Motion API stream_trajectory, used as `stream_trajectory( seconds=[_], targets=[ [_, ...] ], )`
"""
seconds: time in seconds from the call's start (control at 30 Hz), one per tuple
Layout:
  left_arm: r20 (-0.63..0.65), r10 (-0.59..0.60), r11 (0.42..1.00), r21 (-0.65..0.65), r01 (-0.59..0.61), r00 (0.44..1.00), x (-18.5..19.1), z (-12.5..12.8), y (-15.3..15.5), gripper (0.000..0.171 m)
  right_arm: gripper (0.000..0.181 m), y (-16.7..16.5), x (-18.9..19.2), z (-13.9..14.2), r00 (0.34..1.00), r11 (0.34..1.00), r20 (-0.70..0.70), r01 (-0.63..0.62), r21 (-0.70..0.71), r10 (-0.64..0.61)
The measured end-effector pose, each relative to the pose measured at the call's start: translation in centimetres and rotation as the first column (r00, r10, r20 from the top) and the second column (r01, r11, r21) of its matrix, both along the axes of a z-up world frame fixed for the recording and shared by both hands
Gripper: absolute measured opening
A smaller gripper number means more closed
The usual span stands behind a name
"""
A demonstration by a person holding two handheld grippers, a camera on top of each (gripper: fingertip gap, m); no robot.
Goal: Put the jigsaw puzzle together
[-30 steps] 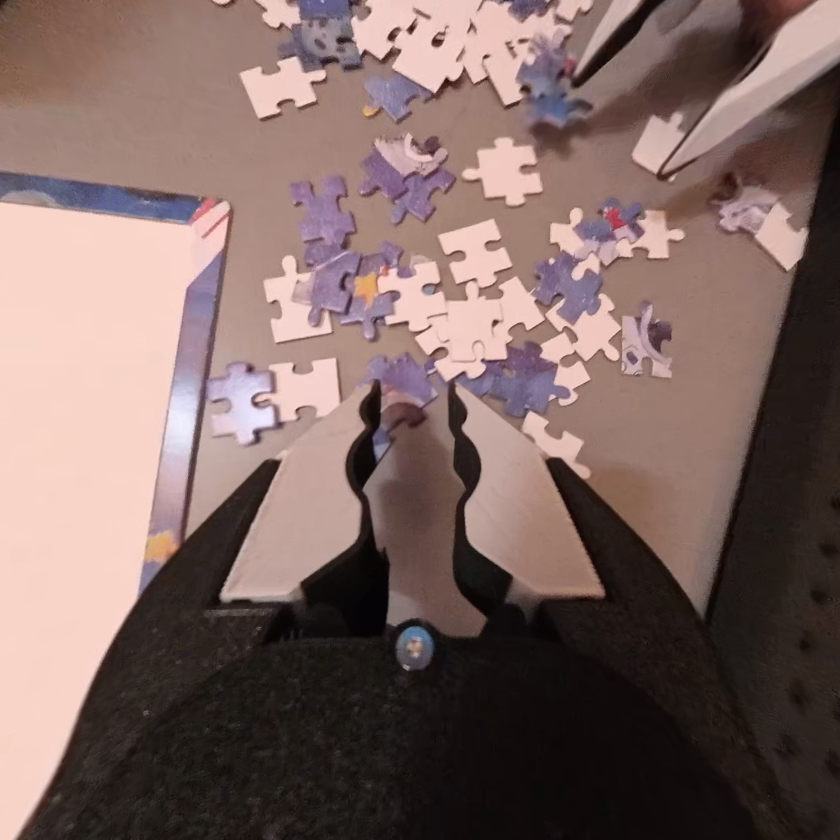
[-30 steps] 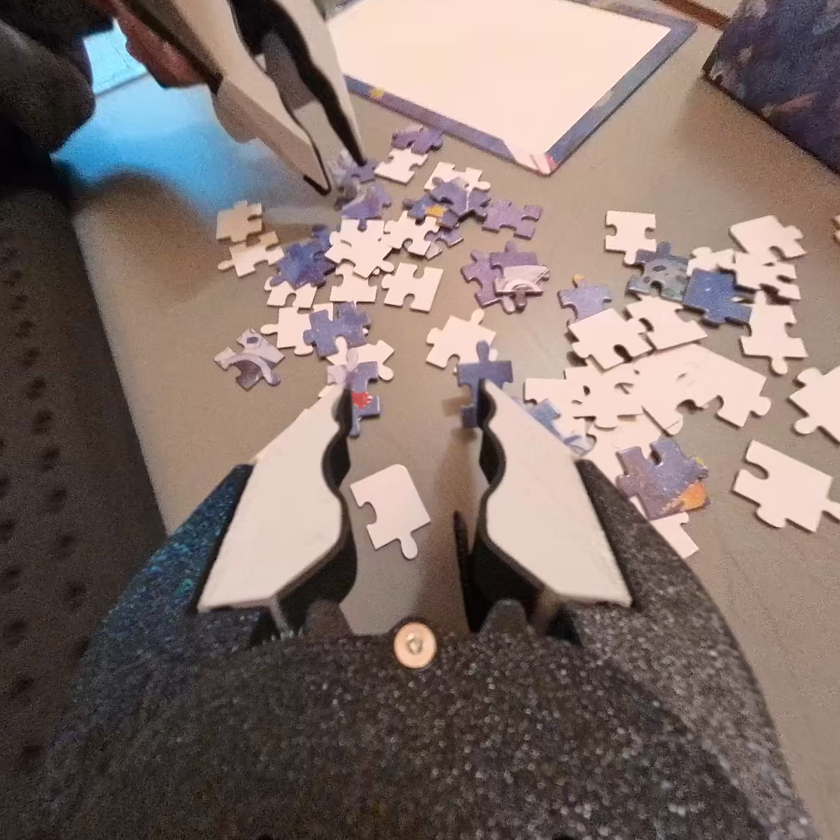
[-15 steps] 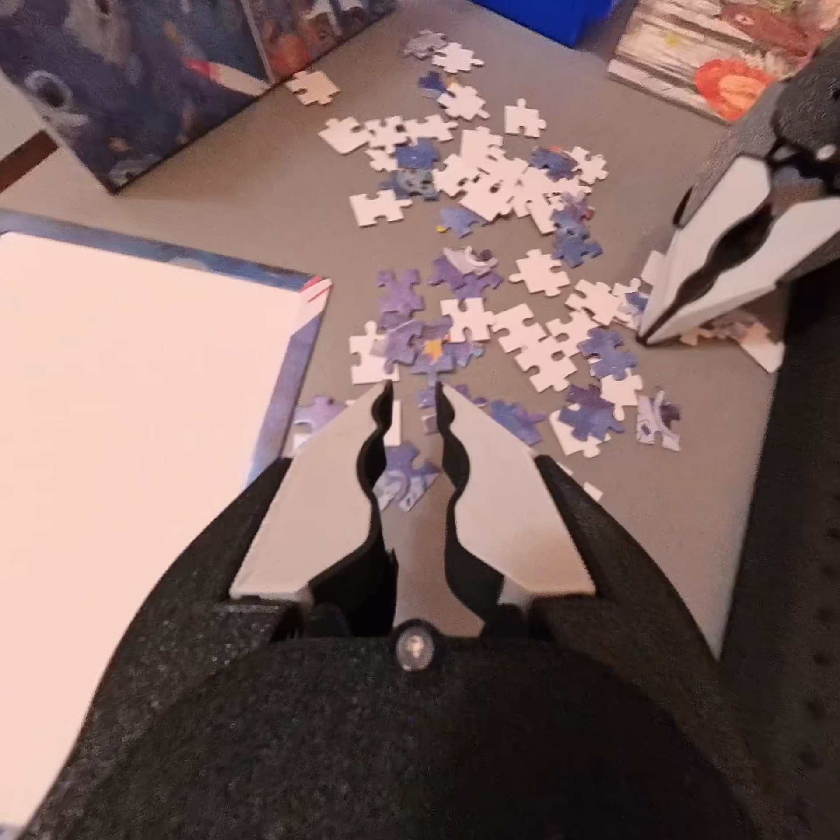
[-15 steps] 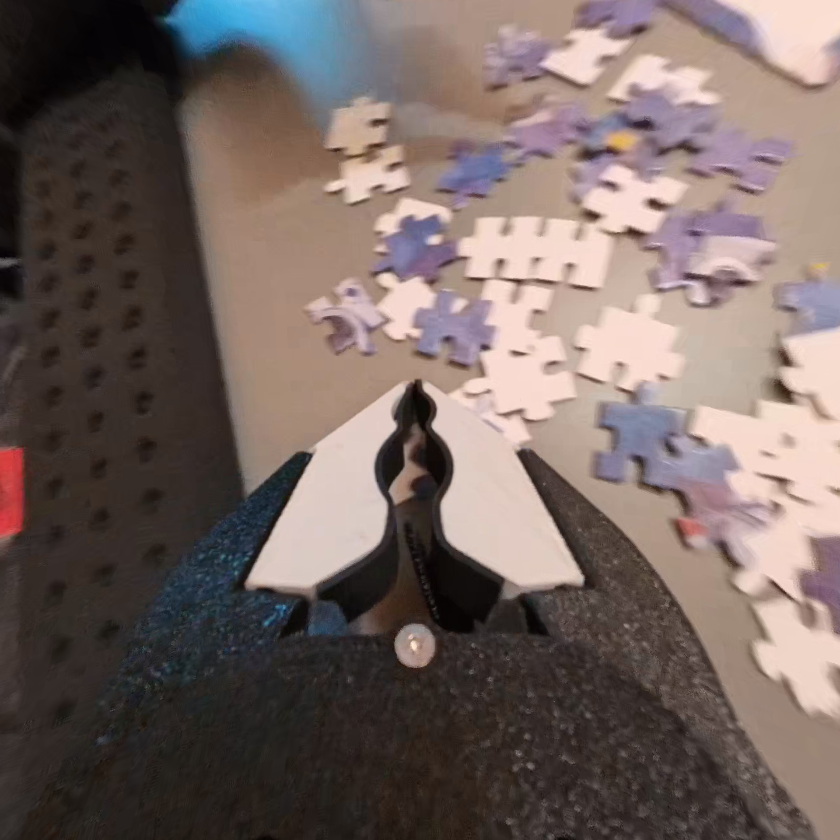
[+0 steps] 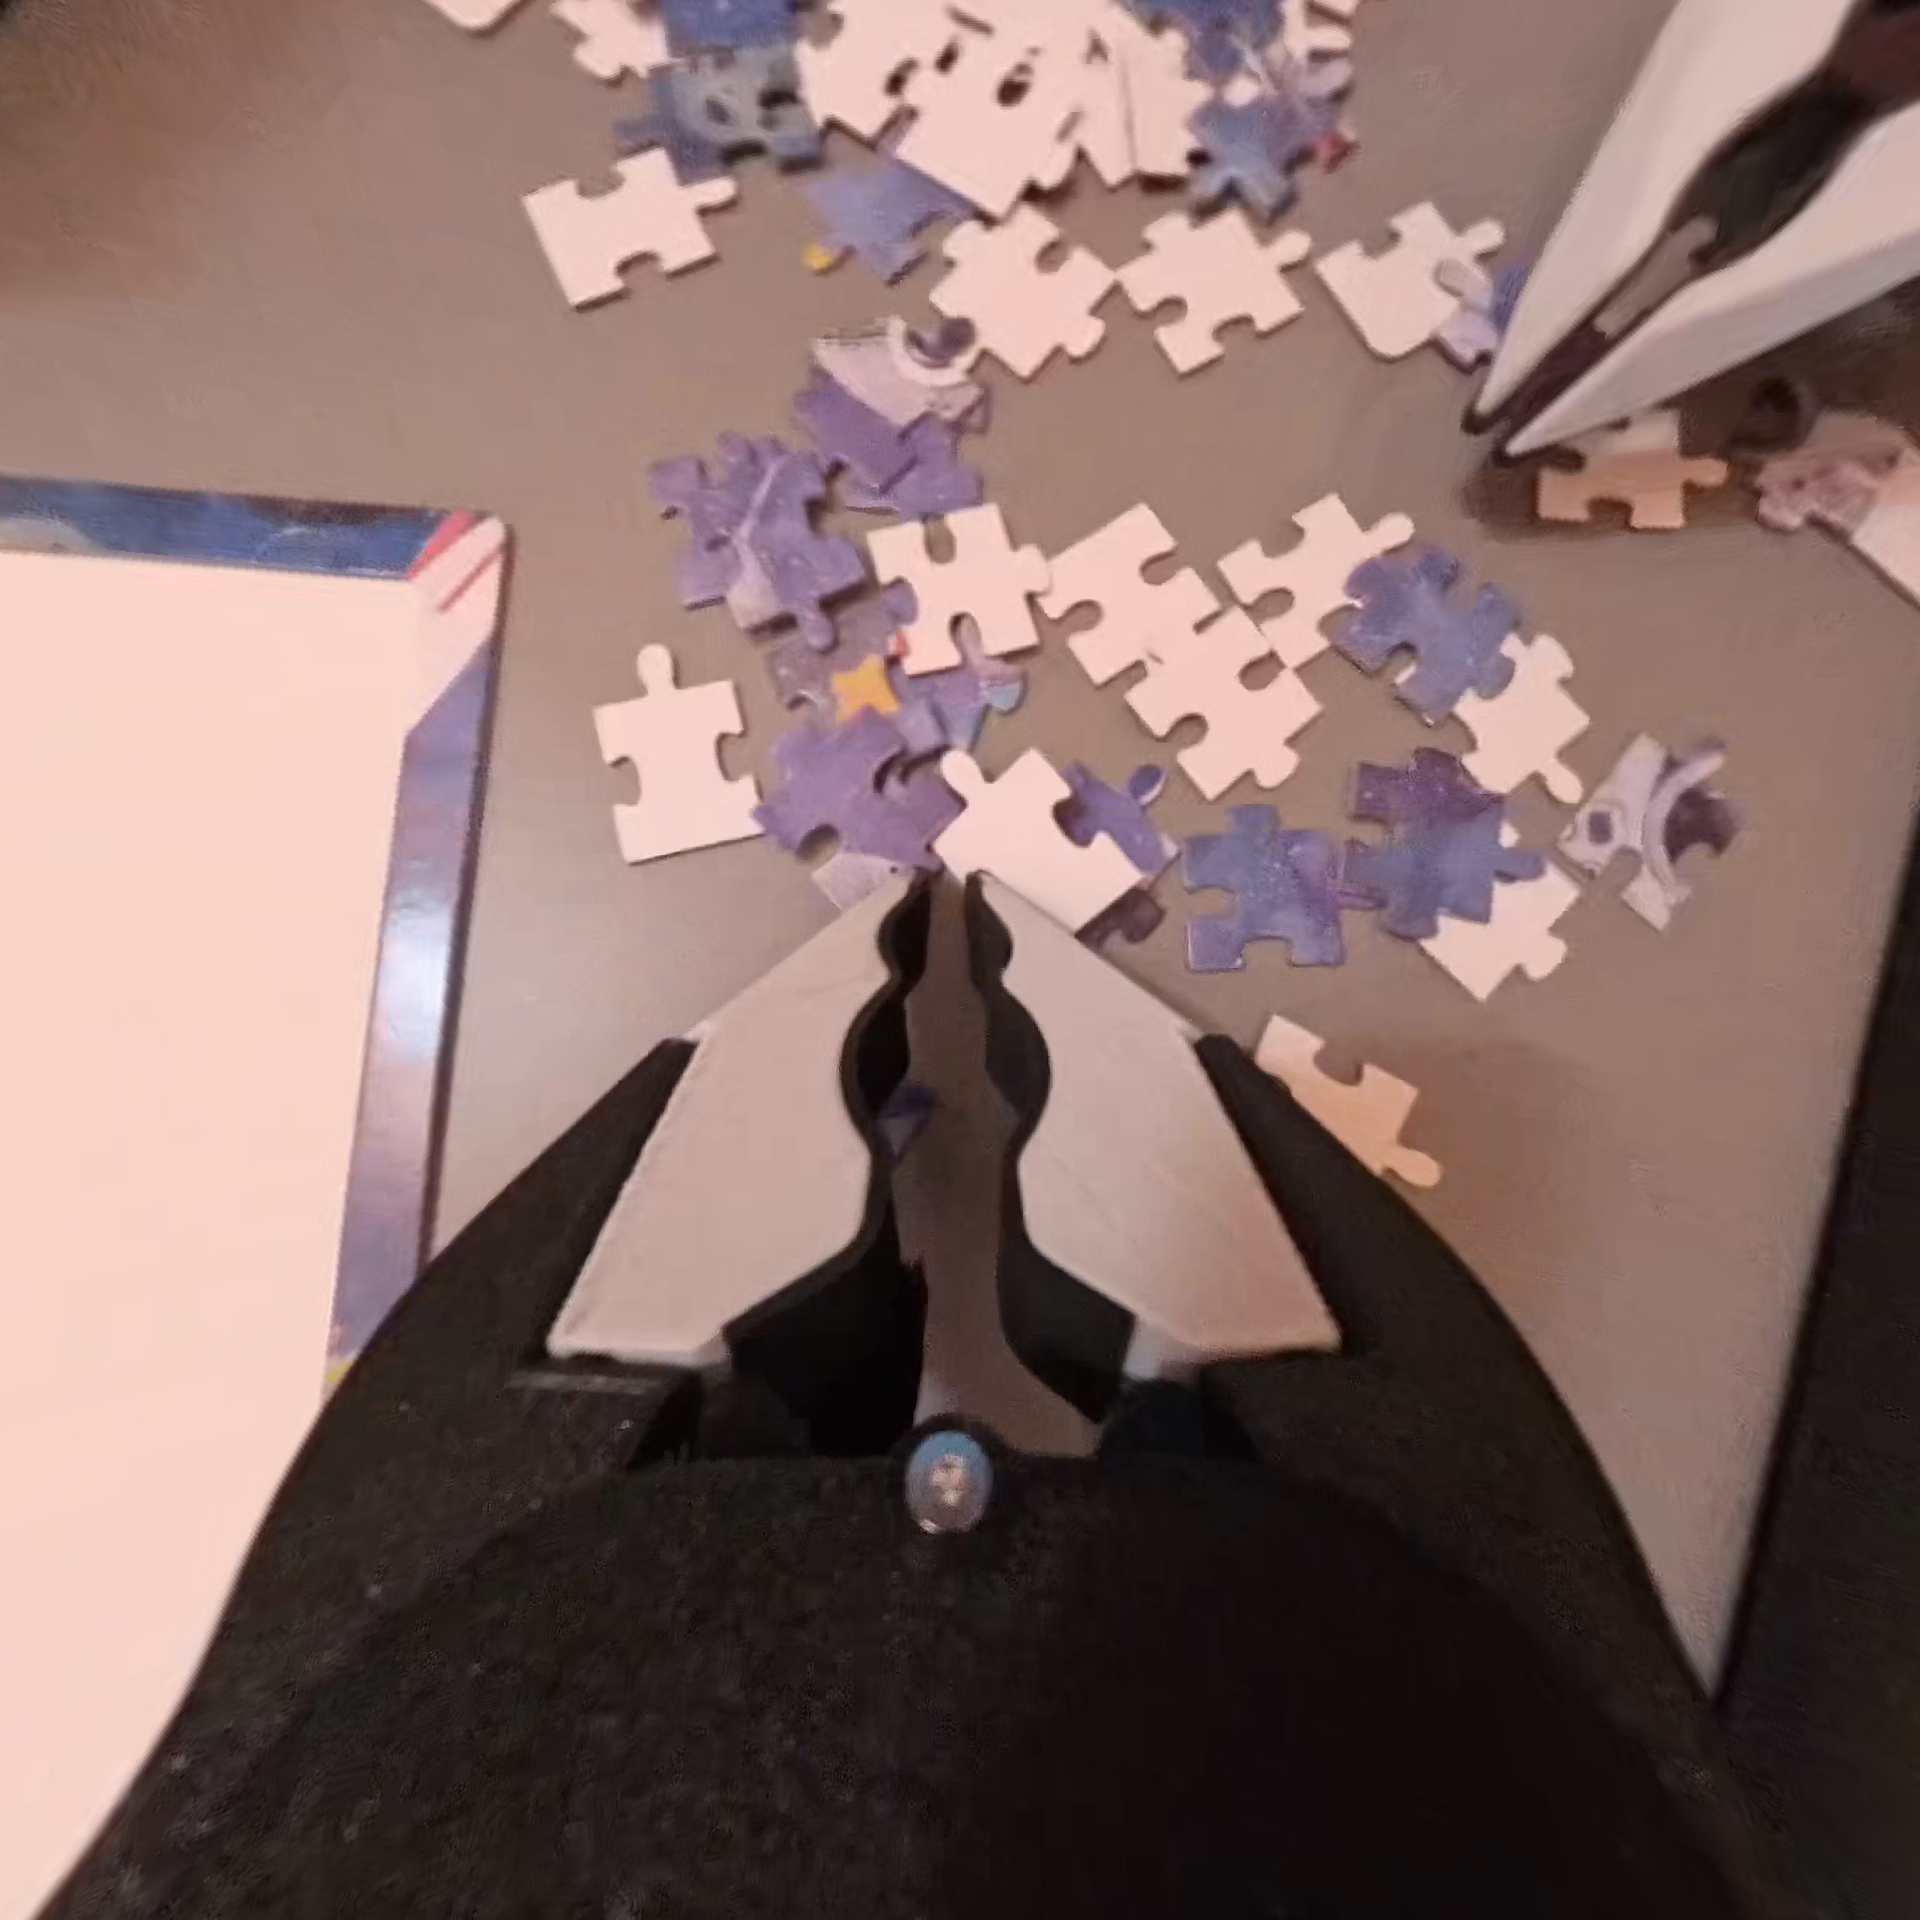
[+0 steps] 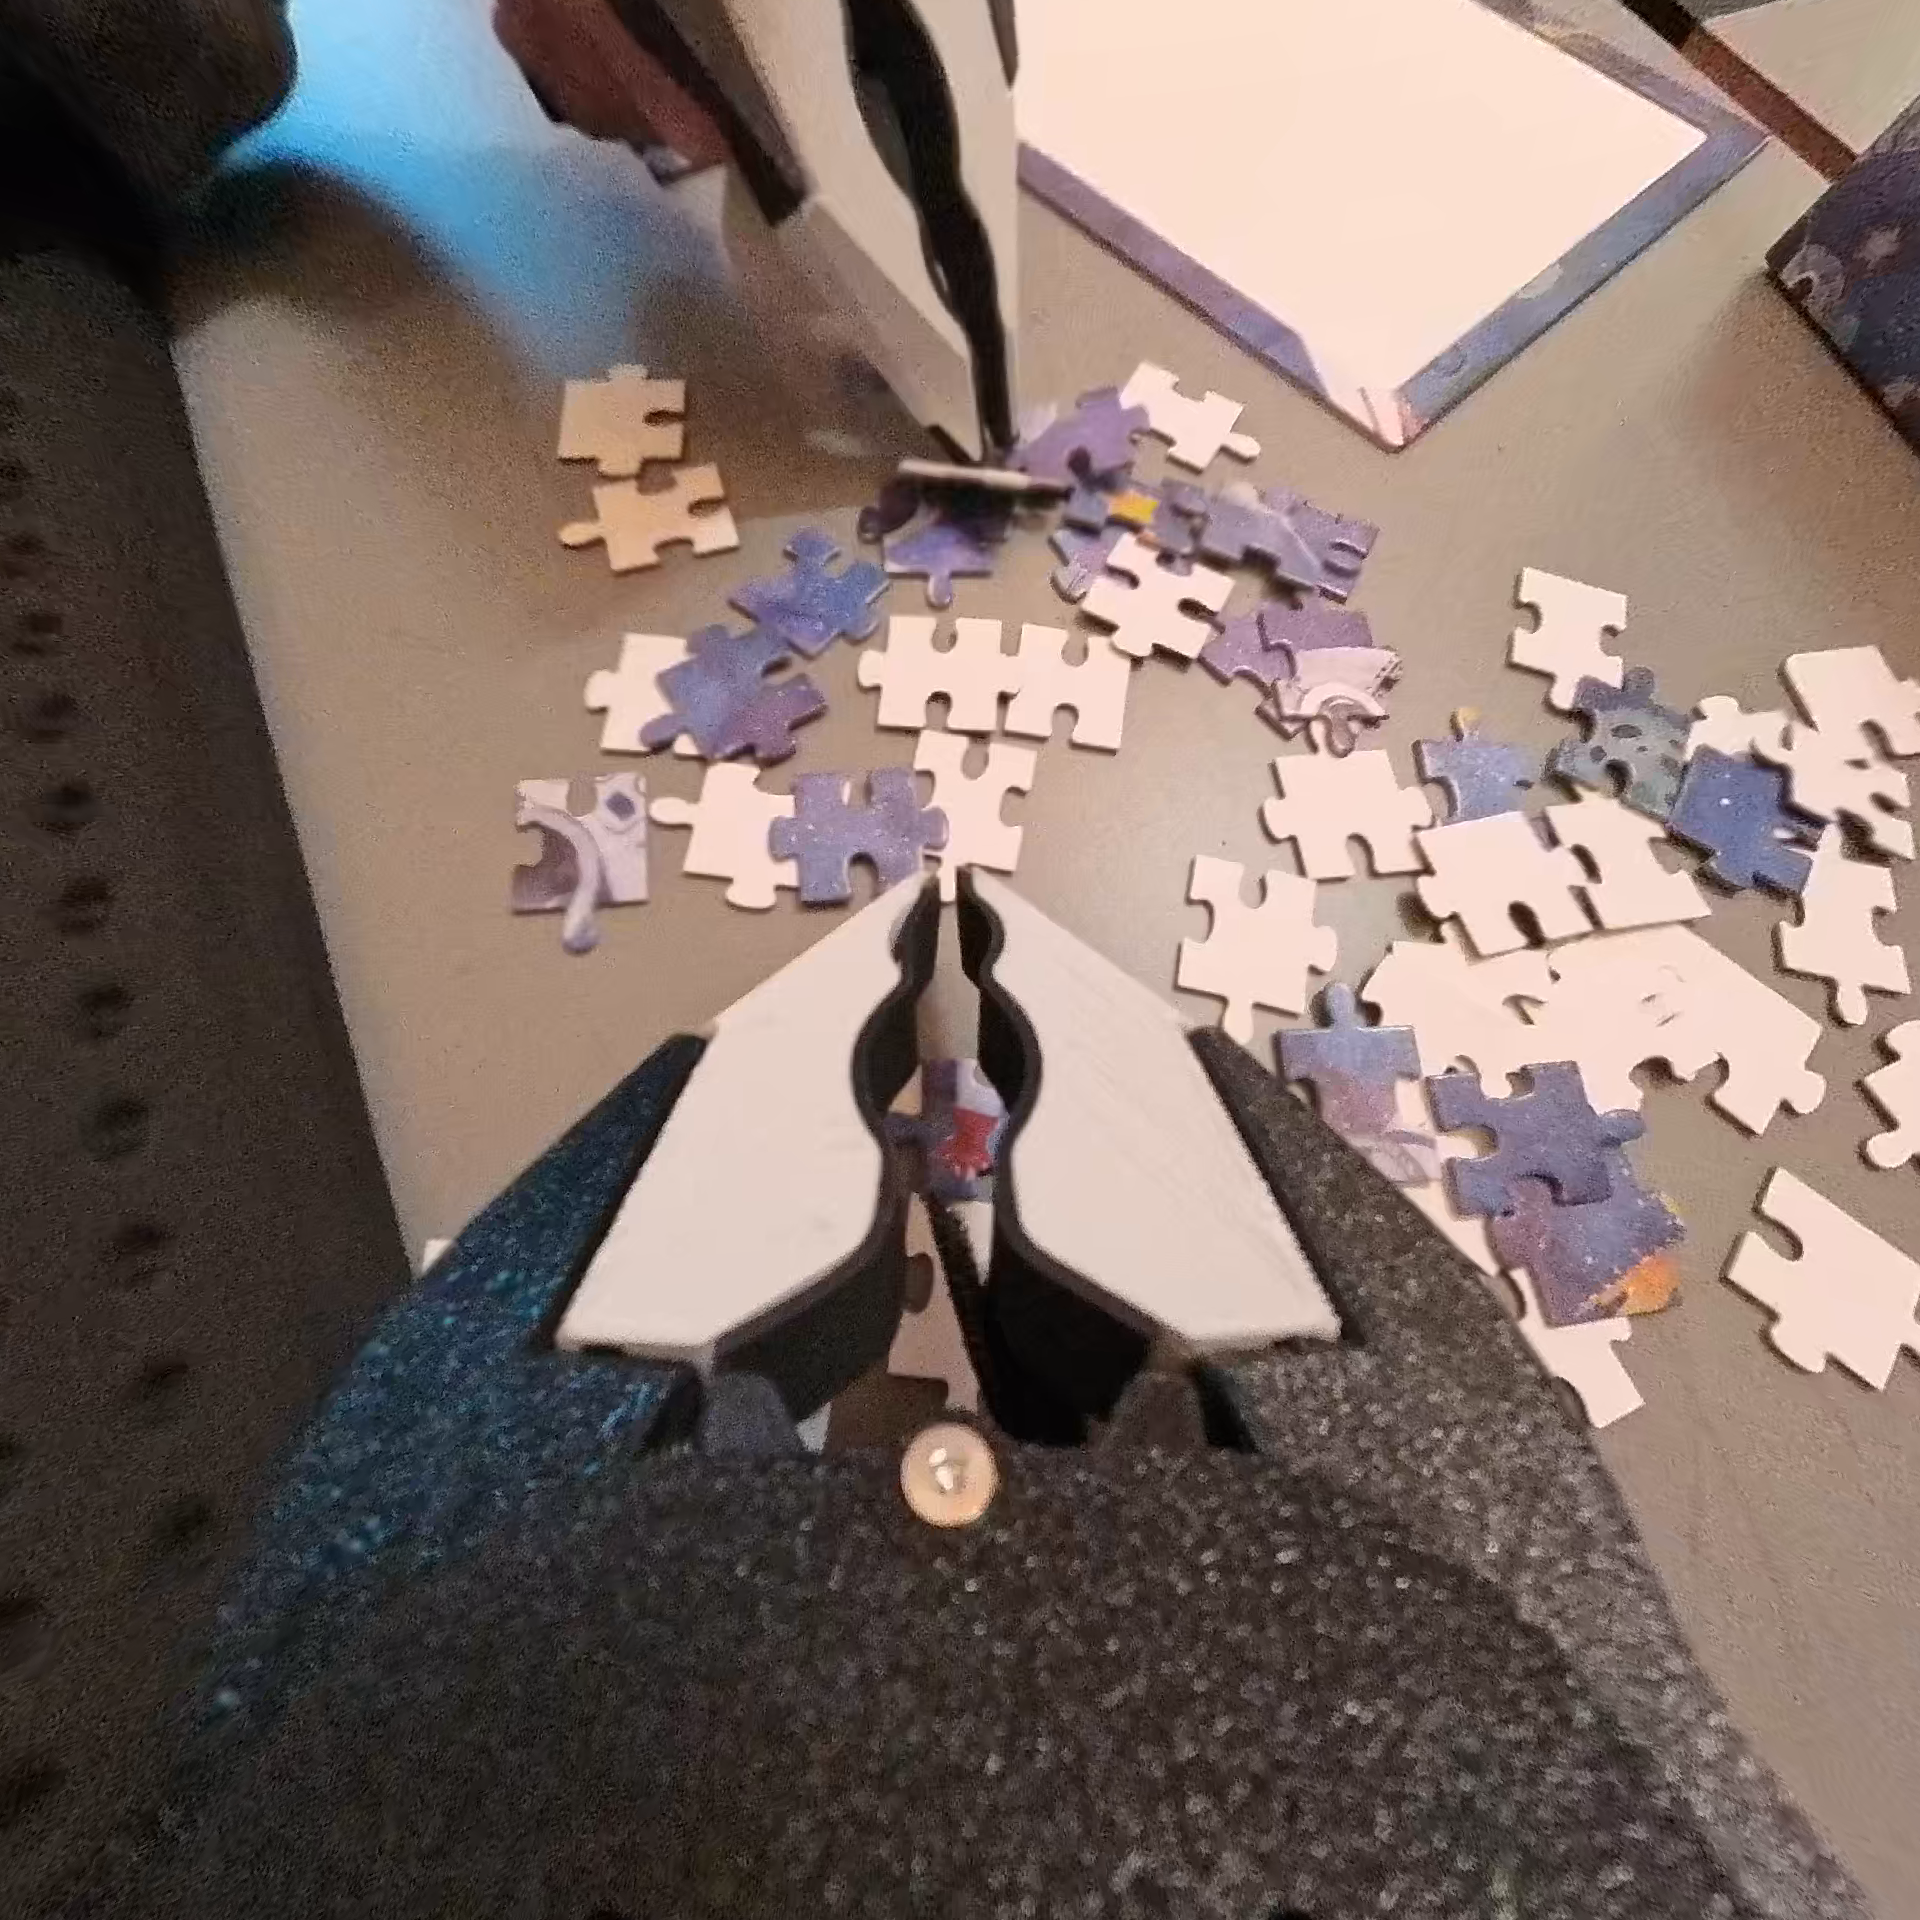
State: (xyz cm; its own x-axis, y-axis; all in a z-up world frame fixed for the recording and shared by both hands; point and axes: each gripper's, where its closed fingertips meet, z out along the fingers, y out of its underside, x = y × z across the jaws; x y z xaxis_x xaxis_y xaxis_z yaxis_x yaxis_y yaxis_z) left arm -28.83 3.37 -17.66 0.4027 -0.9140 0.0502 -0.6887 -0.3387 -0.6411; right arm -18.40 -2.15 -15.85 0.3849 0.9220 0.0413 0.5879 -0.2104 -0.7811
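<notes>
Loose jigsaw pieces (image 5: 1195,665), some blue side up and some white side up, lie scattered on the grey table (image 5: 312,260). The white puzzle board with a blue border (image 5: 208,935) lies at the left. My left gripper (image 5: 948,883) is closed at the near edge of the pile. In the right wrist view its tips (image 6: 987,452) pinch a piece (image 6: 977,480) that is tilted up off the table. My right gripper (image 6: 948,883) is closed, and a piece with a red mark (image 6: 966,1122) shows in the gap between its jaws. It also shows in the left wrist view (image 5: 1496,426).
A dark perforated surface (image 6: 104,935) runs along the table's edge beside the pile. A dark blue box (image 6: 1860,239) stands beyond the board (image 6: 1351,177). More pieces (image 6: 1558,883) spread to the right of my right gripper.
My left gripper has come down onto the pile and closed from open on a piece. My right gripper, open a second ago, closed half a second ago and has swung back over the pile.
</notes>
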Motion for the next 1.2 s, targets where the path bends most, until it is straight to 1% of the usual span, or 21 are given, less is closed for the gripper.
stream_trajectory(
  seconds=[0.03, 0.1, 0.13, 0.2, 0.27, 0.33, 0.4, 0.47, 0.57, 0.6, 0.63, 0.67, 0.7, 0.8, 0.83, 0.9, 0.97, 1.03, 1.1, 1.13, 1.2],
  targets=[
    [-0.023, -0.014, 0.999, 0.042, 0.015, 1.000, -0.1, 0.0, -0.1, 0.007, 0.003, 0.0, 0.0, -0.2, 1.000, 1.000, 0.017, -0.004, 0.008, 0.004],
    [-0.053, 0.050, 0.992, 0.120, -0.043, 0.997, -1.3, 0.3, 1.4, 0.007, 0.003, -0.3, -0.1, -0.2, 1.000, 1.000, 0.009, -0.011, 0.000, 0.011],
    [-0.041, 0.094, 0.989, 0.120, -0.089, 0.995, -2.0, 0.6, 2.2, 0.009, 0.002, -0.7, -0.1, 0.0, 0.999, 0.999, -0.013, -0.031, -0.023, 0.030],
    [-0.002, 0.182, 0.979, 0.088, -0.181, 0.983, -3.4, 1.1, 3.5, 0.014, 0.000, -3.0, -0.2, 1.1, 0.984, 0.982, -0.097, -0.158, -0.107, 0.148],
    [0.038, 0.235, 0.969, 0.073, -0.237, 0.971, -4.9, 2.2, 4.0, 0.015, 0.000, -5.1, 0.9, 2.5, 0.962, 0.944, -0.167, -0.248, -0.219, 0.214],
    [0.053, 0.268, 0.960, 0.071, -0.271, 0.962, -7.0, 3.9, 3.2, 0.015, 0.000, -7.9, 2.7, 2.6, 0.950, 0.860, -0.174, -0.310, -0.405, 0.261],
    [0.034, 0.274, 0.960, 0.052, -0.276, 0.961, -9.8, 4.4, 1.0, 0.012, 0.000, -8.6, 4.0, 0.7, 0.962, 0.852, -0.079, -0.270, -0.449, 0.263],
    [-0.039, 0.267, 0.963, -0.018, -0.267, 0.963, -12.8, 2.9, -1.9, 0.004, 0.000, -9.1, 4.1, -1.1, 0.957, 0.833, -0.021, -0.262, -0.488, 0.289],
    [-0.096, 0.314, 0.940, -0.110, -0.323, 0.945, -16.0, 0.7, -4.5, 0.000, 0.000, -8.4, 2.3, -1.5, 0.959, 0.796, -0.084, -0.272, -0.540, 0.270],
    [-0.103, 0.338, 0.931, -0.111, -0.349, 0.935, -16.5, 0.1, -4.6, 0.000, 0.000, -6.2, 2.0, -1.5, 0.979, 0.839, -0.070, -0.200, -0.507, 0.191],
    [-0.092, 0.359, 0.925, -0.094, -0.367, 0.929, -16.6, -0.4, -4.3, 0.000, 0.000, -3.0, 2.3, -1.5, 0.997, 0.903, -0.038, -0.079, -0.423, 0.069],
    [-0.038, 0.360, 0.927, -0.100, -0.362, 0.932, -16.0, -0.2, -4.3, 0.000, 0.000, -0.1, 3.2, -1.4, 0.999, 0.947, -0.003, 0.034, -0.319, -0.037],
    [-0.013, 0.326, 0.937, -0.129, -0.324, 0.945, -15.1, -0.2, -5.0, 0.000, 0.000, 1.6, 4.0, -0.7, 0.995, 0.967, -0.003, 0.094, -0.237, -0.098],
    [-0.022, 0.318, 0.948, -0.019, -0.319, 0.948, -14.0, -0.2, -4.3, 0.000, 0.000, 1.3, 3.4, 2.9, 0.979, 0.987, -0.194, 0.039, -0.155, -0.069],
    [-0.043, 0.319, 0.948, 0.004, -0.319, 0.947, -13.5, -0.3, -3.9, 0.000, 0.000, 0.8, 3.0, 3.3, 0.971, 0.988, -0.235, 0.009, -0.153, -0.045],
    [-0.077, 0.299, 0.954, 0.035, -0.297, 0.951, -11.6, -0.2, -3.3, 0.000, 0.000, -0.8, 2.3, 2.1, 0.976, 0.971, -0.219, -0.057, -0.230, 0.005],
    [-0.081, 0.188, 0.982, 0.046, -0.185, 0.979, -8.8, -0.1, -4.3, 0.000, 0.001, -2.7, 0.5, 0.3, 0.985, 0.938, -0.161, -0.119, -0.324, 0.070],
    [-0.038, 0.110, 0.992, 0.065, -0.108, 0.993, -6.7, 0.6, -5.4, 0.000, 0.003, -5.2, -2.2, -1.0, 0.977, 0.910, -0.102, -0.211, -0.357, 0.187],
    [0.046, 0.095, 0.995, 0.024, -0.096, 0.994, -5.0, 1.3, -6.2, 0.000, 0.001, -6.5, -4.9, -1.7, 0.964, 0.911, -0.045, -0.263, -0.317, 0.263],
    [0.063, 0.097, 0.995, 0.004, -0.097, 0.993, -4.3, 1.2, -6.4, 0.001, 0.000, -6.4, -5.8, -1.8, 0.964, 0.923, -0.015, -0.259, -0.285, 0.266],
    [0.018, 0.110, 0.994, 0.020, -0.110, 0.994, -3.9, 0.2, -6.4, 0.003, 0.000, -4.3, -5.9, -1.8, 0.983, 0.960, 0.024, -0.171, -0.220, 0.180]
  ],
)
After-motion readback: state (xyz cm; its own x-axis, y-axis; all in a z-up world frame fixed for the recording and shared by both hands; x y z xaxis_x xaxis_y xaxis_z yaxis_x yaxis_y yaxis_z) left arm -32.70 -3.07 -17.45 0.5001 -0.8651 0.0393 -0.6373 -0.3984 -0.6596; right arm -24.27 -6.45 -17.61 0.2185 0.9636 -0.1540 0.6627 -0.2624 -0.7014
